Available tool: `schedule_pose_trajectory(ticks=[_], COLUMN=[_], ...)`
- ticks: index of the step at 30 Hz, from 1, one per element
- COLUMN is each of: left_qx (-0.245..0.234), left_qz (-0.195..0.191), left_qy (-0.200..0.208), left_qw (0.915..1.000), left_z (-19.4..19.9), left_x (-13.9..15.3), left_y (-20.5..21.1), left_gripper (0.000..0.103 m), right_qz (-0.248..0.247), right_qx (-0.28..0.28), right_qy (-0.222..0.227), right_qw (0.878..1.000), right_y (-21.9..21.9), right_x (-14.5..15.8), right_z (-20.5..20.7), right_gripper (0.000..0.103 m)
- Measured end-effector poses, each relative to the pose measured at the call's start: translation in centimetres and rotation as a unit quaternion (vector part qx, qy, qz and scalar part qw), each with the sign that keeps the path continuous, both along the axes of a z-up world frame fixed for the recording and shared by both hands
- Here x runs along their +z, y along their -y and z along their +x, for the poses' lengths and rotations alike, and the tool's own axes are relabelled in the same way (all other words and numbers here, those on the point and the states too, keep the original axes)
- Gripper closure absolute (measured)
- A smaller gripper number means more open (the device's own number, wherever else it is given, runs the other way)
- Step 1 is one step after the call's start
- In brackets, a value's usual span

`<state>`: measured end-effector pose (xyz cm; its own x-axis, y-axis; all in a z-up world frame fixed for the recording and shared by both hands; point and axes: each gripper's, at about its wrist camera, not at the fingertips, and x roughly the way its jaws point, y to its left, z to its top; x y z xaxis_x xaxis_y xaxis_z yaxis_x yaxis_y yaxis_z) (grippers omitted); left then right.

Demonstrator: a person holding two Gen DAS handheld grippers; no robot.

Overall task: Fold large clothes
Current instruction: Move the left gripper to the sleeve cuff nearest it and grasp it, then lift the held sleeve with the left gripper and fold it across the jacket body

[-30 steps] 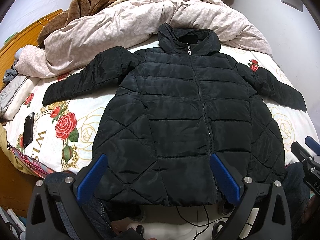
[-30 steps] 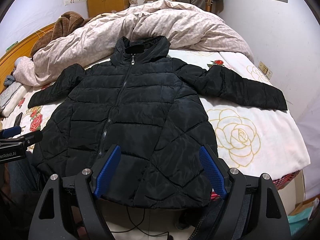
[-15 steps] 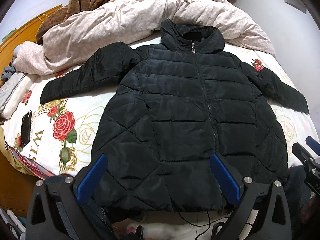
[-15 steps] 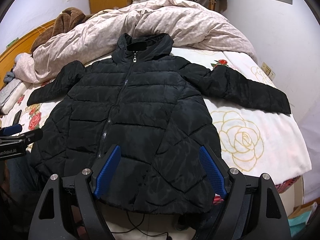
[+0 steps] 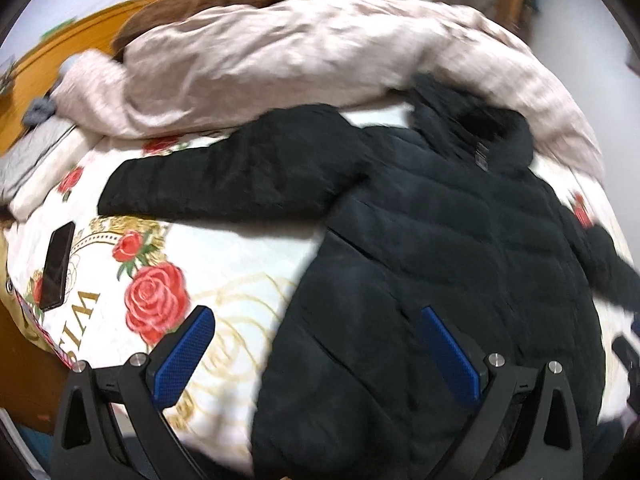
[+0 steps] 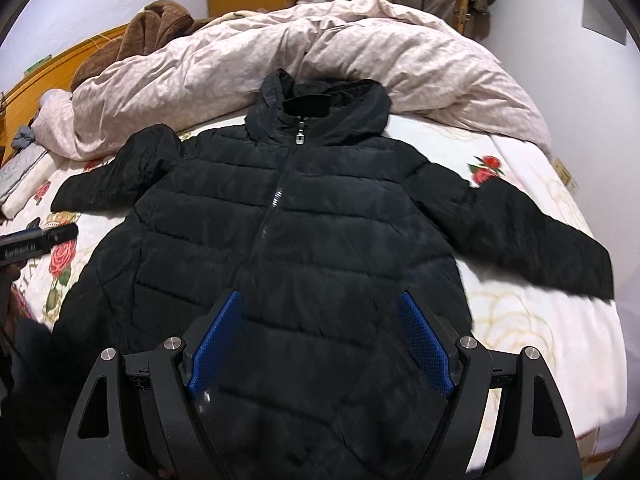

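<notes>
A black quilted hooded jacket [image 6: 304,232] lies flat, front up and zipped, on the bed with both sleeves spread out; it also shows in the left wrist view [image 5: 440,240]. My left gripper [image 5: 316,320] is open and empty above the jacket's left hem side, and its left sleeve [image 5: 224,184] lies ahead. My right gripper [image 6: 320,304] is open and empty above the jacket's lower middle. The left gripper also shows at the left edge of the right wrist view [image 6: 36,240]. The left wrist view is blurred.
A rumpled pink duvet [image 6: 320,52] is heaped behind the jacket's hood, with a brown blanket [image 6: 148,28] at the wooden headboard [image 6: 48,68]. A black phone [image 5: 58,266] lies on the rose-print sheet [image 5: 160,300] at the left. The bed's right edge [image 6: 592,360] is beside the wall.
Both grippers have moved forward over the jacket. The left one has also swung left toward the left sleeve, so its view is blurred. Both stay open.
</notes>
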<state>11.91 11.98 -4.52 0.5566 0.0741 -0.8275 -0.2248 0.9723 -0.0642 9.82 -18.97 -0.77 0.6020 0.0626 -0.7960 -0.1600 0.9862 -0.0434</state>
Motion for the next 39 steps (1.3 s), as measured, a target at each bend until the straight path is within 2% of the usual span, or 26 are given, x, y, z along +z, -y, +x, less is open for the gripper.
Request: schedule_pose_trajectory(ticks=[5, 9, 11, 18, 25, 27, 28, 29, 30, 31, 32, 35, 37, 39], left_qx=[0.053, 0.083, 0.105, 0.176, 0.242, 0.237, 0.233, 0.229, 0.225, 0.221, 0.216, 0.205, 0.189, 0.168], left_qz=[0.01, -0.029, -0.036, -0.081, -0.112, -0.096, -0.079, -0.073, -0.073, -0.077, -0.079, -0.08, -0.082, -0.078], left_qy=[-0.006, -0.012, -0.012, -0.009, 0.002, 0.016, 0.022, 0.031, 0.037, 0.041, 0.045, 0.059, 0.08, 0.105], left_qw=[0.9985, 0.996, 0.9938, 0.981, 0.9639, 0.9665, 0.9689, 0.9703, 0.9708, 0.9715, 0.9721, 0.9736, 0.9753, 0.977], left_z=[3.1, 5.5, 6.3, 9.4, 10.9, 11.4, 11.7, 11.9, 12.1, 12.3, 12.4, 12.4, 12.0, 11.4], left_x=[-1.8, -4.1, -5.0, -9.0, -12.6, -12.8, -12.7, -12.7, -12.7, -12.5, -12.0, -9.9, -7.3, -4.2], left_y=[-5.2, -10.2, -12.5, -20.1, -25.0, -25.2, -25.1, -25.0, -25.0, -25.0, -24.9, -24.4, -23.9, -22.7], left_gripper=[0.004, 0.004, 0.004, 0.005, 0.01, 0.011, 0.022, 0.039, 0.047, 0.068, 0.08, 0.086, 0.087, 0.088], right_qz=[0.004, -0.001, 0.001, 0.001, -0.008, -0.009, -0.012, -0.014, -0.016, -0.017, -0.018, -0.023, -0.022, -0.018], right_qx=[0.014, 0.028, 0.033, 0.042, 0.033, 0.031, 0.027, 0.025, 0.022, 0.02, 0.019, 0.013, 0.007, 0.0], right_qy=[-0.014, -0.026, -0.041, -0.073, -0.098, -0.1, -0.102, -0.104, -0.106, -0.107, -0.107, -0.106, -0.106, -0.103], right_qw=[1.0, 0.999, 0.999, 0.996, 0.995, 0.994, 0.994, 0.994, 0.994, 0.994, 0.994, 0.994, 0.994, 0.995], right_y=[-1.8, -3.3, -3.9, -5.0, -5.1, -4.9, -4.8, -4.6, -4.5, -4.3, -4.2, -3.5, -2.9, -2.1], right_x=[-1.3, -2.6, -3.5, -5.7, -7.7, -7.9, -8.1, -8.2, -8.3, -8.3, -8.3, -8.2, -8.0, -7.7], right_z=[3.5, 5.5, 6.6, 8.3, 9.3, 9.5, 9.6, 9.7, 9.7, 9.7, 9.6, 9.4, 9.1, 8.4], right_gripper=[0.022, 0.022, 0.022, 0.022, 0.022, 0.022, 0.022, 0.022, 0.023, 0.024, 0.026, 0.033, 0.039, 0.04])
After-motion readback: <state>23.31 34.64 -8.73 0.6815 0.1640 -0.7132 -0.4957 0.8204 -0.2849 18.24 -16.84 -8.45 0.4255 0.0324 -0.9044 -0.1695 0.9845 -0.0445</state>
